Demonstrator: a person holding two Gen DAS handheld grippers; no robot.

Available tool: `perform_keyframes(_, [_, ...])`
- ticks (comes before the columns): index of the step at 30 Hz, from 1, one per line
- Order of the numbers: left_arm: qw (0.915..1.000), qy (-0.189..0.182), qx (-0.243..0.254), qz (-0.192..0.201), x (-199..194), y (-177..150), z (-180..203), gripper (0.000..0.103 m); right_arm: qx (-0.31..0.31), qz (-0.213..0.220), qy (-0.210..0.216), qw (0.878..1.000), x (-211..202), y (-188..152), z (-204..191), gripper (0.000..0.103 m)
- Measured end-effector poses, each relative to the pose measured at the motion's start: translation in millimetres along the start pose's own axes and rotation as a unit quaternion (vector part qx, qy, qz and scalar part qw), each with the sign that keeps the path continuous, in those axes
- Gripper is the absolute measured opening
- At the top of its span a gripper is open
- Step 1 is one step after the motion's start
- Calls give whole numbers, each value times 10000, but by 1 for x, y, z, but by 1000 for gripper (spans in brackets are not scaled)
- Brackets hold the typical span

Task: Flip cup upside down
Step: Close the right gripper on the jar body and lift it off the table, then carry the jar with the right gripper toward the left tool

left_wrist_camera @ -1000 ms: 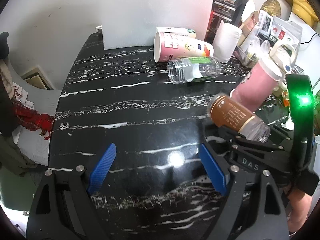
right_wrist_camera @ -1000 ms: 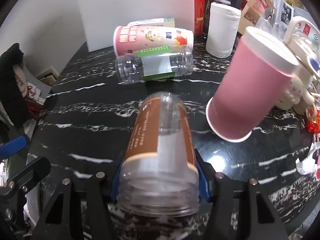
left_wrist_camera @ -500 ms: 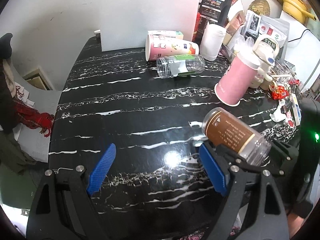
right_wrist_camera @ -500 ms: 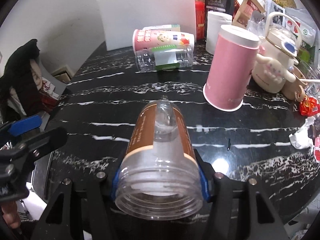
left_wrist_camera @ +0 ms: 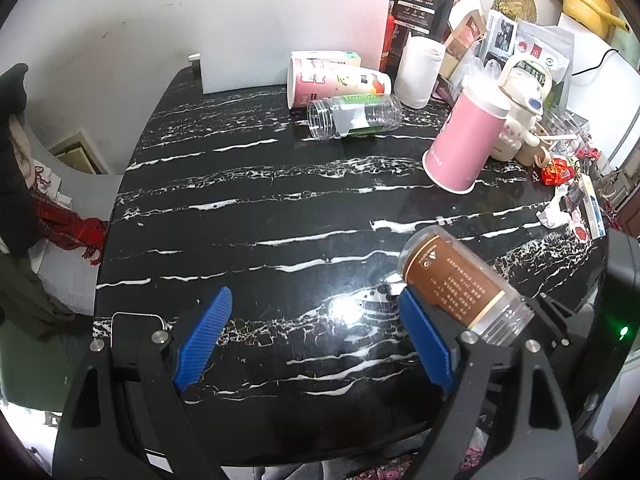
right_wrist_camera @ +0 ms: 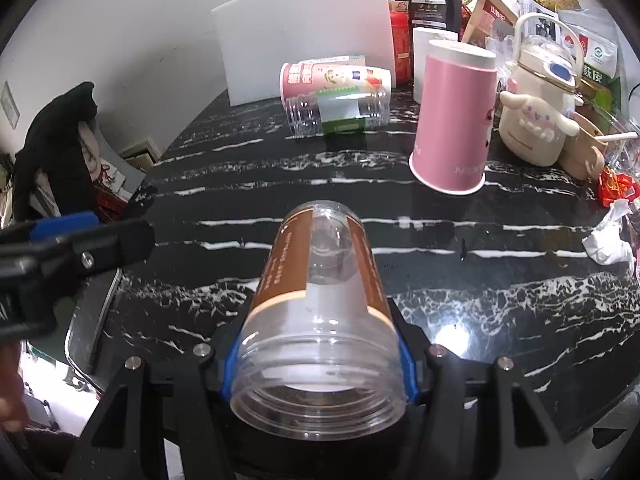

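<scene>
1. cup: clear plastic, brown label, empty; likely light, slick, squashable. tilted above the table, nearer us than the pink cup.
2. right gripper clamps it near the mouth; a sound hold.
3. left gripper agape, holding nothing.

I see bright, sharp views; lamp glare on the table at 6 o'clock, edges strongly curved

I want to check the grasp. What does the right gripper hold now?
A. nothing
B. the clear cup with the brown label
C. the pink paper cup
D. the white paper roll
B: the right gripper is closed on the clear cup with the brown label.
</scene>
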State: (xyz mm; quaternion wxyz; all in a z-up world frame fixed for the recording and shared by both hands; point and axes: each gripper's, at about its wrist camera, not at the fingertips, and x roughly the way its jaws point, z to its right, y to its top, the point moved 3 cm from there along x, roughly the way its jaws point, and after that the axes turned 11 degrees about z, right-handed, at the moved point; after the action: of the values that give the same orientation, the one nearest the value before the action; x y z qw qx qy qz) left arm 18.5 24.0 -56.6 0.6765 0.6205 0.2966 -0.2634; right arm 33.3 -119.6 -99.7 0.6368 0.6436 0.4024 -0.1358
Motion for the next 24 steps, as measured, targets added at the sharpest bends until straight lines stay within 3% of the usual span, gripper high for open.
perform_keyframes(14, [9997,25,18,-257,13,-18,0,85,-108,-365,94,9992,18,-27,-6,60])
perform_keyframes(24, [9992,38,-27,-386,19,-27,-3,85,-229,-428,56,9988,21,-28,-11,60])
